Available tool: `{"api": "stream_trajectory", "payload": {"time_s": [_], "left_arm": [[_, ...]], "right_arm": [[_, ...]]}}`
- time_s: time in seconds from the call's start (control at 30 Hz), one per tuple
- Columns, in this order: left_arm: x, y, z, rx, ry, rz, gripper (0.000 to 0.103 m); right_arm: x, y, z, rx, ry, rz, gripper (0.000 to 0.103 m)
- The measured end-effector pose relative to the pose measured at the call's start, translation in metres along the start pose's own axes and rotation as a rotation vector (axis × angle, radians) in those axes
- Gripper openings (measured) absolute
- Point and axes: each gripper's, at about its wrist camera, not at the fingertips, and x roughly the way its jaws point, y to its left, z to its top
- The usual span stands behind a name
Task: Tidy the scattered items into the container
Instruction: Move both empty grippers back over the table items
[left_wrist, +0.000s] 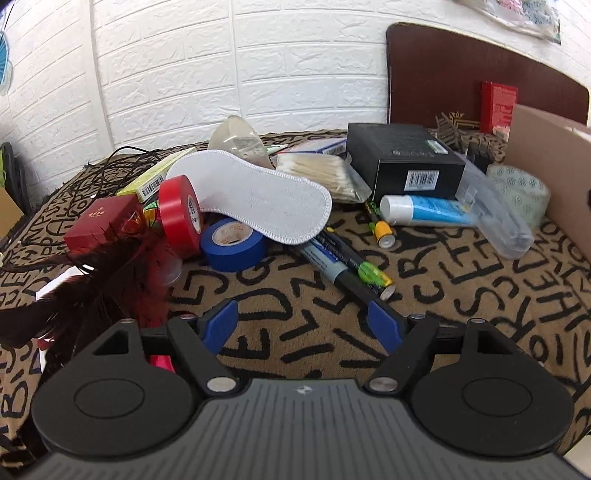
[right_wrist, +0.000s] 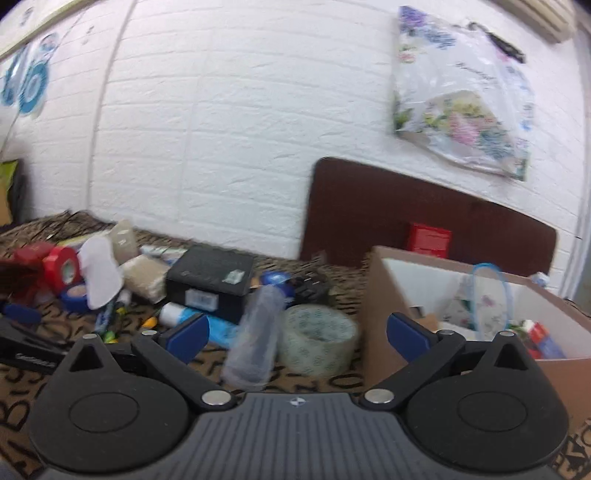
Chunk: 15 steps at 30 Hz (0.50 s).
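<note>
Scattered items lie on a letter-patterned cloth (left_wrist: 461, 295): a white insole (left_wrist: 258, 192), red tape roll (left_wrist: 181, 214), blue tape roll (left_wrist: 232, 245), markers (left_wrist: 343, 266), a black box (left_wrist: 402, 158), a blue tube (left_wrist: 424, 210), a clear case (left_wrist: 498, 218) and a clear tape roll (left_wrist: 521, 192). The cardboard box (right_wrist: 376, 306) holds several items. My left gripper (left_wrist: 303, 325) is open and empty, low in front of the markers. My right gripper (right_wrist: 295, 336) is open and empty, above the clear tape roll (right_wrist: 317, 339) beside the box.
Dark red feathers (left_wrist: 96, 288) and a red gift box (left_wrist: 99, 225) lie at the left. A brown board (left_wrist: 461, 74) leans on the white brick wall. Black cables (left_wrist: 107, 173) lie at the far left. The left gripper's body shows in the right wrist view (right_wrist: 26, 350).
</note>
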Motion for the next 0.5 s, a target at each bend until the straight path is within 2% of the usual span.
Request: {"api": "stream_trajectory", "payload": {"time_s": [0.07, 0.13, 0.33, 0.43, 0.5], "left_arm": [[0.002, 0.003, -0.005, 0.000, 0.011, -0.001, 0.079], [0.006, 0.009, -0.008, -0.005, 0.013, -0.003, 0.081], [0.011, 0.017, -0.001, -0.069, -0.004, 0.017, 0.083], [0.020, 0.014, 0.011, -0.072, -0.005, 0.051, 0.083], [0.022, 0.017, 0.018, -0.113, -0.001, 0.041, 0.083]], "right_arm": [[0.013, 0.006, -0.004, 0.009, 0.049, 0.084, 0.103], [0.025, 0.012, -0.008, 0.013, 0.091, 0.116, 0.103], [0.059, 0.014, -0.016, 0.027, 0.157, 0.116, 0.103], [0.075, 0.008, -0.017, 0.051, 0.187, 0.118, 0.103], [0.082, 0.005, -0.017, 0.075, 0.195, 0.123, 0.103]]}}
